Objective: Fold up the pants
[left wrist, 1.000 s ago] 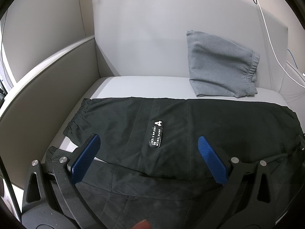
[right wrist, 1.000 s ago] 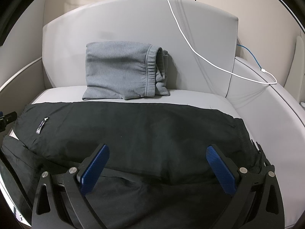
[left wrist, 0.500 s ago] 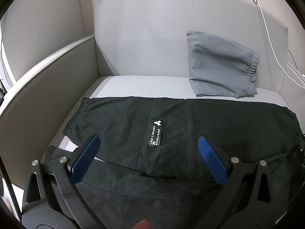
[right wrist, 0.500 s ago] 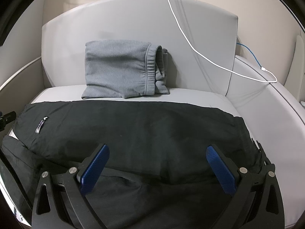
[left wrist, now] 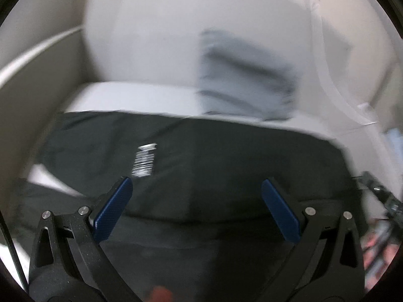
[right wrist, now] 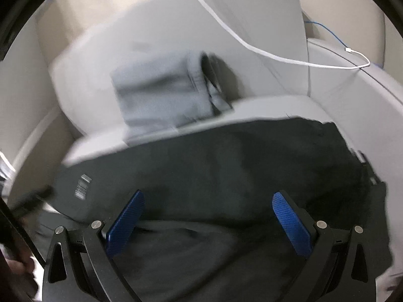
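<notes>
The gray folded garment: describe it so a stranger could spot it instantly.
Start at the pale gray sofa seat. At its back, leaning against the backrest, sits the gray folded garment. Unlike the black pants spread flat in front, it is light gray and compactly folded.

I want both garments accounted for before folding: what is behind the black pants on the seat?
Behind the black pants, a folded grey garment leans on the backrest, with a white cable draped beyond. The seat beneath the pants is covered, so unseen.
</notes>
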